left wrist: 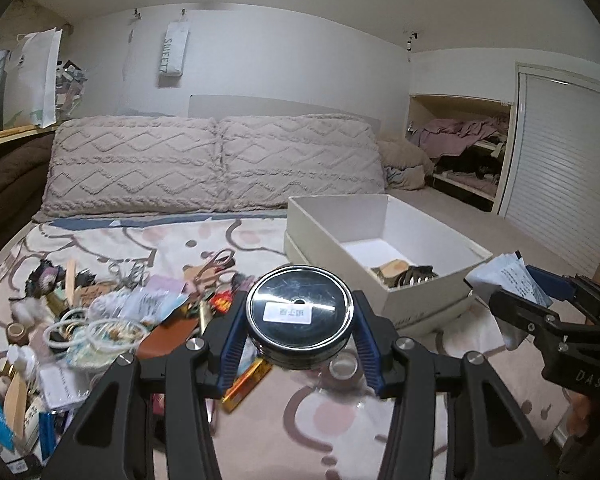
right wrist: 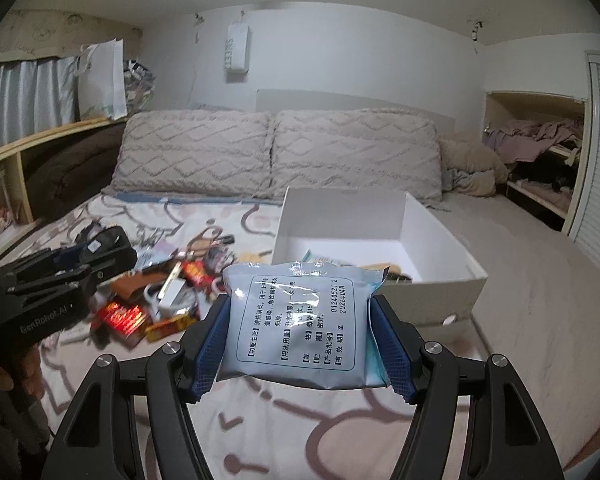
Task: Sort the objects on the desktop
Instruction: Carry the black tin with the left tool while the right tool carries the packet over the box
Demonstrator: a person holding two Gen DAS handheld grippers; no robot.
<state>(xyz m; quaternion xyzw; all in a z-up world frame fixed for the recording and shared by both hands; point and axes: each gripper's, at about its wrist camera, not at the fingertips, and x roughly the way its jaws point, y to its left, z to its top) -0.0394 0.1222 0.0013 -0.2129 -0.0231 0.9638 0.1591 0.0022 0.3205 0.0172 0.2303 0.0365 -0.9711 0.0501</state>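
Your left gripper [left wrist: 300,320] is clamped on a round metal tin [left wrist: 300,312], blue pads pressing its rim from both sides, held above the bed with the clutter pile [left wrist: 112,316] at about nine o'clock. Your right gripper [right wrist: 300,320] is clamped on a flat pale-blue sachet [right wrist: 300,320], gripped by its two side edges. The white box [right wrist: 440,248] sits at twelve to one o'clock from both grippers, already holding a few items.

To do this well, I judge you should bring one load over the box at a time so the grippers do not crowd each other. Carry the tin level, since the smooth rim could slip, and lower it inside the walls before releasing. Keep the sachet flat; it may sag or twist.

Readable writing: the sachet carries Chinese text plus "01240521 2" and "2026". The left gripper's body reads "GenRobot.AI", and the right one shows "DAS". A wall hanging [left wrist: 176,50] says "SWEET". The tin's white label is too blurred to read.
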